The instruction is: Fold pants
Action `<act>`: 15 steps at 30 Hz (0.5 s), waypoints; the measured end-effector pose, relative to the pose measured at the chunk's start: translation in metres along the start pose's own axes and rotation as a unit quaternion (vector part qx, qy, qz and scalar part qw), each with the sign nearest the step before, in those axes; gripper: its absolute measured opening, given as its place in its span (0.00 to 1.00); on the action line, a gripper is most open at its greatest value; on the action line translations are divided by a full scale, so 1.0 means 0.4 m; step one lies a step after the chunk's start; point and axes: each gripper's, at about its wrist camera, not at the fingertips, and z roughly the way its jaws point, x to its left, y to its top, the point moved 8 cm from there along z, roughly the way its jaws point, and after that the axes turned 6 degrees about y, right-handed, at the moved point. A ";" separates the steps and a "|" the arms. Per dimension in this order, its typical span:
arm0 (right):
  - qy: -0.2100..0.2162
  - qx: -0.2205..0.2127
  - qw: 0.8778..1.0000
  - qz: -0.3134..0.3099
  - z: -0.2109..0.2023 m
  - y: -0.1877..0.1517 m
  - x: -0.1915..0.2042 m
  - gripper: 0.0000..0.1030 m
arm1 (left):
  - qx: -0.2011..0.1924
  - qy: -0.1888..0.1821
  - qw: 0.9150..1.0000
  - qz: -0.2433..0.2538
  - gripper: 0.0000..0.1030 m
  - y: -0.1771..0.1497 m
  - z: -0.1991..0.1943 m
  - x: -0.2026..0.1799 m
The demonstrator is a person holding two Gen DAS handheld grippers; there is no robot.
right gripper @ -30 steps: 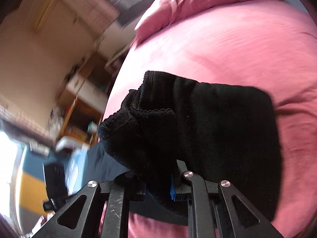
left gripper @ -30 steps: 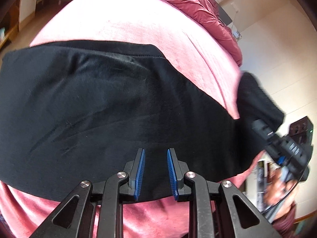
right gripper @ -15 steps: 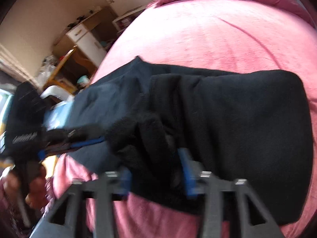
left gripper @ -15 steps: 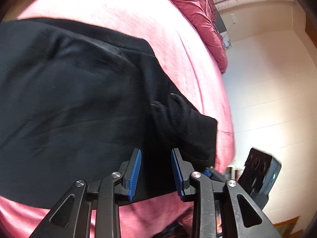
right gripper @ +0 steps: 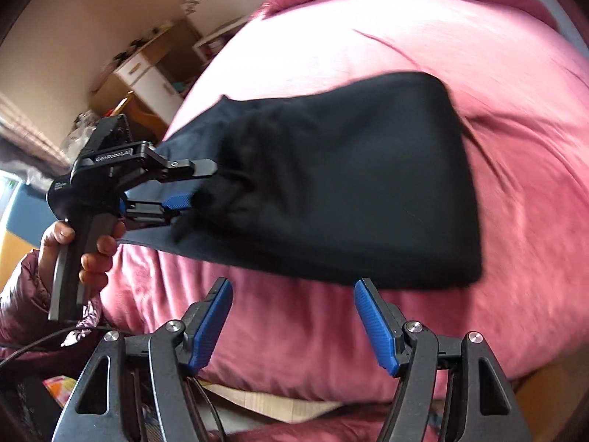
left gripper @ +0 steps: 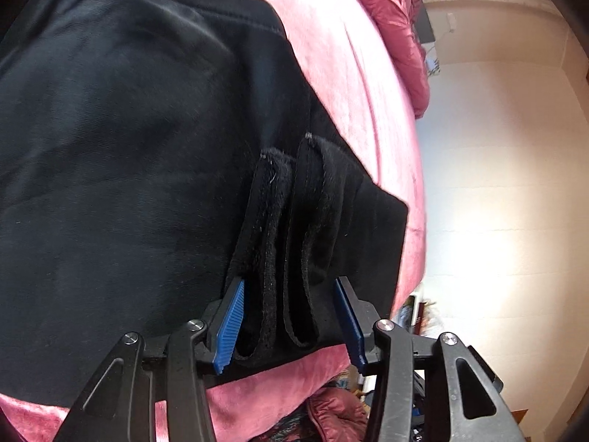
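Observation:
The black pants [left gripper: 121, 169] lie folded on the pink bed; in the right wrist view they [right gripper: 349, 191] form a thick black block. My left gripper [left gripper: 291, 322] is open, its blue pads on either side of the stacked fuzzy hems [left gripper: 294, 243] at the pants' near corner, not pinching them. It also shows in the right wrist view [right gripper: 184, 184], held by a hand at the pants' left end. My right gripper [right gripper: 294, 320] is open and empty, above the pink cover just short of the pants' near edge.
The pink bed cover [right gripper: 460, 55] spreads around the pants, with a crimson quilt [left gripper: 390, 11] bunched at the head. A pale wall [left gripper: 497, 184] lies beyond the bed's edge. A white cabinet and wooden shelves [right gripper: 143, 73] stand at the far left of the bed.
My right gripper let go of the bunched pants end, opened and drew back. My left gripper moved in around the stacked hems and opened wider.

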 end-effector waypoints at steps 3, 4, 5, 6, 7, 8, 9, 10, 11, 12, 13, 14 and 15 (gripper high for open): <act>-0.015 -0.005 1.000 0.024 -0.026 -0.018 -0.043 0.68 | 0.010 0.011 1.000 0.006 0.47 -0.014 0.020 -0.015; -0.017 -0.007 0.999 0.030 -0.032 -0.020 -0.054 0.68 | 0.011 0.017 1.000 0.008 0.46 -0.015 0.028 -0.023; -0.021 -0.010 0.999 0.037 -0.032 -0.017 -0.066 0.68 | 0.012 0.021 1.000 0.009 0.46 -0.014 0.030 -0.026; -0.027 -0.014 0.999 0.045 -0.038 -0.018 -0.081 0.68 | 0.012 0.024 1.000 0.010 0.44 -0.012 0.031 -0.035; -0.034 -0.017 0.998 0.054 -0.042 -0.018 -0.095 0.68 | 0.011 0.034 0.999 0.016 0.34 -0.010 0.034 -0.042; -0.038 -0.020 0.997 0.061 -0.046 -0.018 -0.106 0.68 | 0.010 0.050 0.998 0.026 0.27 -0.011 0.035 -0.043; -0.043 -0.024 0.996 0.070 -0.051 -0.018 -0.117 0.68 | 0.009 0.058 0.998 0.033 0.20 -0.009 0.040 -0.052; -0.051 -0.029 0.995 0.080 -0.059 -0.020 -0.134 0.67 | 0.006 0.062 0.997 0.042 0.17 -0.002 0.041 -0.061; -0.062 -0.033 0.994 0.087 -0.066 -0.020 -0.149 0.67 | 0.000 0.062 0.997 0.052 0.16 -0.001 0.038 -0.071; -0.076 -0.037 0.992 0.095 -0.073 -0.022 -0.169 0.66 | -0.010 0.058 0.996 0.064 0.14 -0.002 0.024 -0.084; -0.087 -0.038 0.990 0.104 -0.077 -0.024 -0.185 0.64 | -0.019 0.048 0.996 0.072 0.13 -0.001 0.010 -0.100; -0.097 -0.039 0.988 0.115 -0.079 -0.026 -0.202 0.58 | -0.028 0.032 0.996 0.077 0.13 0.002 -0.010 -0.121; -0.105 -0.039 0.986 0.124 -0.081 -0.029 -0.218 0.51 | -0.034 0.022 0.996 0.079 0.13 -0.001 -0.029 -0.134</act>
